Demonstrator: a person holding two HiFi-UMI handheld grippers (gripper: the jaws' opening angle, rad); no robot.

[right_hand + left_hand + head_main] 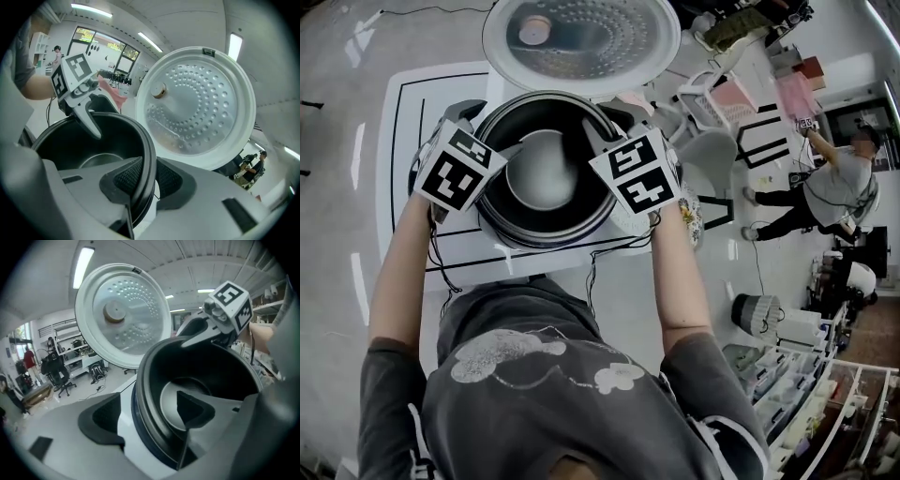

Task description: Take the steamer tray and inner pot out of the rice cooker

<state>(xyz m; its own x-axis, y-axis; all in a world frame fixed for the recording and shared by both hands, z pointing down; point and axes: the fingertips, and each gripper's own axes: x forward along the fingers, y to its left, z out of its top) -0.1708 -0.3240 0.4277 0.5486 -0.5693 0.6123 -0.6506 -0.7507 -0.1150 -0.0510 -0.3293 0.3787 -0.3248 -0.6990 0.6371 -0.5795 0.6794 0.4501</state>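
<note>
While the inner pot [542, 178] sat in the open rice cooker [623, 225] on the surface [403, 141], with the lid [581, 37] tipped back behind it, the right gripper [143, 180] was pinching the pot's rim at the right side, one pad inside the wall and one outside. The left gripper [147, 416] was spread, its jaws straddling the opposite rim. One jaw hung inside the pot and the other outside, and neither pressed on it. No steamer tray showed in the pot, whose bare grey bottom was plain to see, so the step in hand looked like the lift of the pot itself.

To do it well, the left gripper probably needed to settle lower until the rim sat deep between its pads, then close squarely on it, straight across from the right gripper's hold. A one-sided pull would likely tip the pot and jam its wall against the cooker. With both holds firm, the two hands should rise together, straight up and level, until the pot's bottom cleared the cooker's edge, and only then move sideways. The thin, smooth rim could slip from a shallow pinch, and the raised lid stood close behind, so the lift should stay clear of it.
</note>
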